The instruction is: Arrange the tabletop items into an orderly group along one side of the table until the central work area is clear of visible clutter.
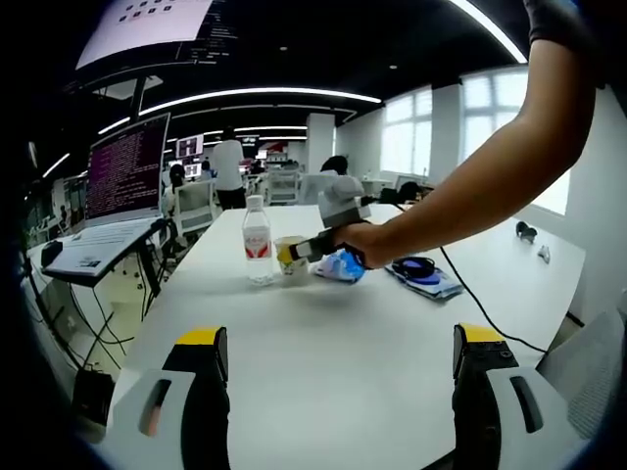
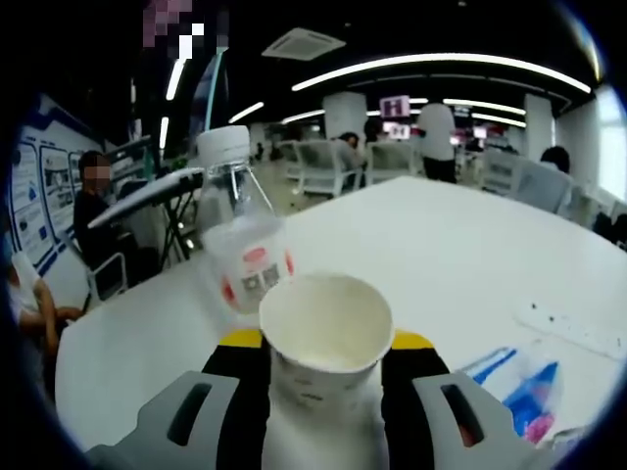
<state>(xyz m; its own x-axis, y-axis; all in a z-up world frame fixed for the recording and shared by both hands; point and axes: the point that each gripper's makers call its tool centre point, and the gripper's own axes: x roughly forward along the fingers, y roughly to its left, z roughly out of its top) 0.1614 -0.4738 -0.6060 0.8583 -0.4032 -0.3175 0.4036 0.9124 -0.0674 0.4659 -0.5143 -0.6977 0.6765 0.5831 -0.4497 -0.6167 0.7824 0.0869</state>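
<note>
A white paper cup (image 2: pixel 326 328) stands upright between the yellow-tipped jaws of my right gripper (image 2: pixel 326 345), which is shut on it just above the white table (image 2: pixel 460 245). A clear water bottle (image 2: pixel 240 245) with a red-and-white label stands right behind the cup. A blue plastic packet (image 2: pixel 519 392) lies to its right. In the left gripper view the right gripper (image 1: pixel 306 251), in a person's hand, holds the cup (image 1: pixel 287 257) beside the bottle (image 1: pixel 258 240) and the packet (image 1: pixel 343 266). My left gripper (image 1: pixel 341 338) hangs open over the table's near part.
A flat blue item with a black ring on it (image 1: pixel 423 270) lies right of the packet, and a black cable (image 1: pixel 480 308) runs from it to the table's right edge. Small dark objects (image 1: pixel 527 231) sit far right. A monitor (image 1: pixel 127 171) stands left of the table.
</note>
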